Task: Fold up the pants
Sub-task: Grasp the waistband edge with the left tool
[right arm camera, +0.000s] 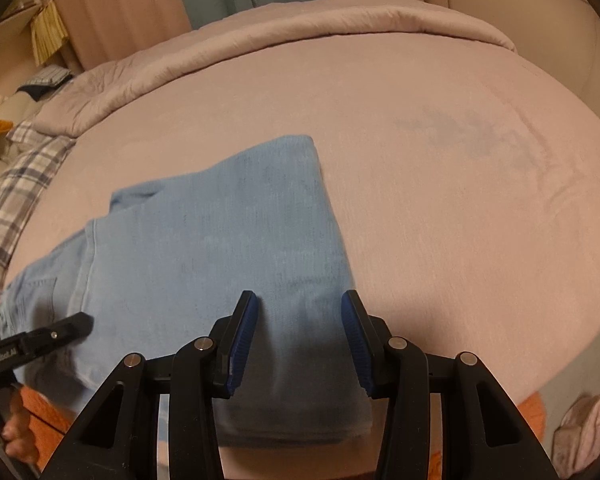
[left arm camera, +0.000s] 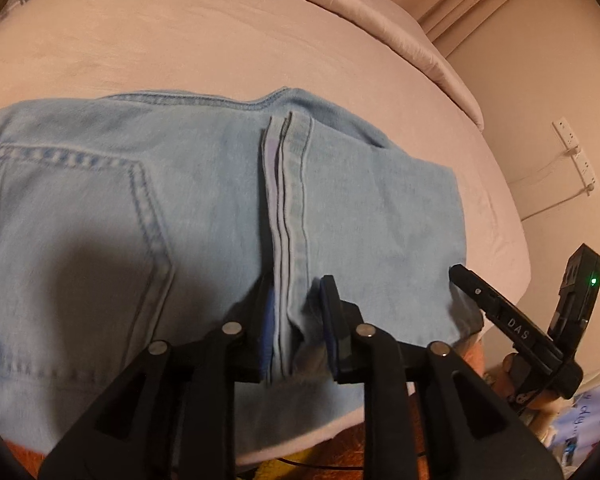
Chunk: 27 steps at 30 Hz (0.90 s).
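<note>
Light blue jeans [left arm camera: 180,208] lie folded on a pink bed. In the left wrist view the leg hems lie over the seat with its back pocket [left arm camera: 72,216]. My left gripper [left arm camera: 298,300] is open, its jaws standing either side of the hem edge, over the near edge of the jeans. My right gripper [right arm camera: 298,312] is open above the folded end of the jeans [right arm camera: 236,240], holding nothing. The right gripper also shows in the left wrist view [left arm camera: 460,274] at the jeans' right edge. The left gripper shows in the right wrist view [right arm camera: 80,322].
The pink bedsheet [right arm camera: 460,184] spreads to the right and behind. A rolled pink duvet [right arm camera: 300,28] lies along the far side. A plaid pillow [right arm camera: 16,184] lies at the left. An orange cloth [right arm camera: 48,412] hangs at the near bed edge. A wall socket strip [left arm camera: 576,152] is at the right.
</note>
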Motion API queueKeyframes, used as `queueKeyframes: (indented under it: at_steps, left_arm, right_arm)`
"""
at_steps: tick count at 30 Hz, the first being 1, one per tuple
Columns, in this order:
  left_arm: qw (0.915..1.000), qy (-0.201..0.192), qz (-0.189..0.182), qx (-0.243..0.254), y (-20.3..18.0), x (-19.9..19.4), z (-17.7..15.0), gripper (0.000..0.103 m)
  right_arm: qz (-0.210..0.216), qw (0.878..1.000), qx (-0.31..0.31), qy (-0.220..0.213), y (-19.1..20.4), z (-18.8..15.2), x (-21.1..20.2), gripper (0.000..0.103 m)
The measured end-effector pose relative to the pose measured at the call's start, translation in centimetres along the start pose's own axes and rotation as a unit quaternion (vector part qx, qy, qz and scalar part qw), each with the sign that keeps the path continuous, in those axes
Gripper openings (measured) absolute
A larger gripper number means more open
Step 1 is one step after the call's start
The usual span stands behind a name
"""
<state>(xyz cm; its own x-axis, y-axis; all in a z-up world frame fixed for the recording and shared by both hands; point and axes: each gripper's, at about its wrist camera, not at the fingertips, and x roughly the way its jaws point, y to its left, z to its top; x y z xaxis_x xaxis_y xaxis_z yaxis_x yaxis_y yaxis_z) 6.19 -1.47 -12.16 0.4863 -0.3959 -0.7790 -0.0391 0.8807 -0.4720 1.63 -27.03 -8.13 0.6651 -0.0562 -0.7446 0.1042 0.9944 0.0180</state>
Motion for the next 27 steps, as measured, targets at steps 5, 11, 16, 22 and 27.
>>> queueKeyframes:
  at_steps: [5, 11, 16, 22, 27]
  left_arm:
    - [0.9999, 0.01, 0.005, -0.003, -0.5, -0.5, -1.3, 0.031]
    - [0.9996, 0.015, -0.011, -0.022, 0.0, -2.8, -2.0, 0.033]
    - [0.9957, -0.082, 0.022, -0.037, 1.2, -8.0, -0.7, 0.071]
    - [0.9726, -0.183, 0.096, -0.106, 6.1, -12.8, 0.1, 0.089]
    - [0.9549, -0.197, 0.125, -0.183, 11.2, -13.7, -1.0, 0.094]
  right_arm:
    - [0.003, 1.0, 0.006, 0.003, -0.8, -1.5, -0.8, 0.046]
    - [0.027, 0.999, 0.03, 0.027, -2.3, -2.2, -1.4, 0.046]
    - [0.038, 0.998, 0.046, 0.029, -3.2, -2.0, -2.5, 0.046]
    - [0.027, 0.998, 0.054, -0.016, -3.1, -1.2, -4.5, 0.076]
    - [0.046, 0.997, 0.054, -0.026, -2.1, -0.6, -4.6, 0.077]
